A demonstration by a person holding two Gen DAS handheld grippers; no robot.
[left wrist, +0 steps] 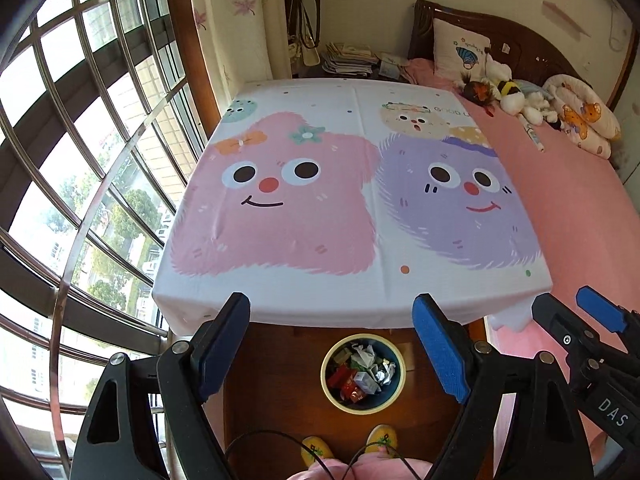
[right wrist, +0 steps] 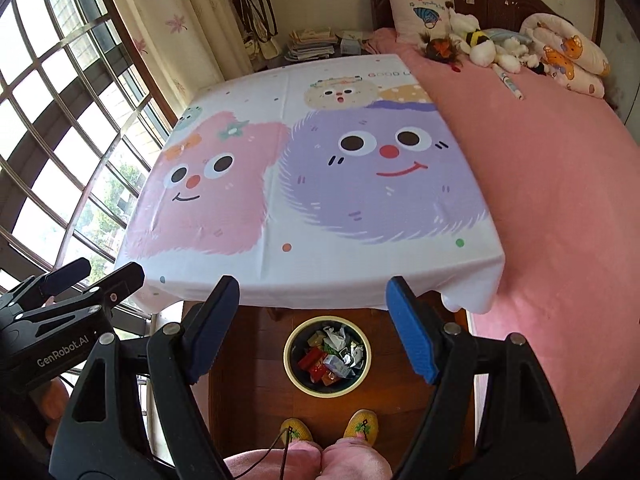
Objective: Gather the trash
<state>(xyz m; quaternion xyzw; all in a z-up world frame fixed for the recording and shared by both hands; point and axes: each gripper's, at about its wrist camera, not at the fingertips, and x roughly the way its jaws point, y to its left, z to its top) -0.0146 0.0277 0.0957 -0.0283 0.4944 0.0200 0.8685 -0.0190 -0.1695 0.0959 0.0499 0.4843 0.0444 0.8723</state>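
Note:
A round bin (left wrist: 394, 394) with a pale yellow rim stands on the wooden floor below the table's near edge; it also shows in the right wrist view (right wrist: 366, 364). It holds several crumpled papers and wrappers (left wrist: 362, 372) (right wrist: 332, 354). My left gripper (left wrist: 334, 344) is open and empty, held high above the bin. My right gripper (right wrist: 312, 328) is open and empty, also above the bin. The right gripper shows at the right of the left wrist view (left wrist: 568, 312). The left gripper shows at the left of the right wrist view (right wrist: 96, 274).
A table with a cartoon-monster cloth (left wrist: 344, 200) (right wrist: 304, 184) fills the middle. A pink bed (left wrist: 572, 208) (right wrist: 552, 184) with plush toys and a pillow lies to the right. A barred window (left wrist: 80, 160) is on the left. The person's slippered feet (right wrist: 328, 428) stand by the bin.

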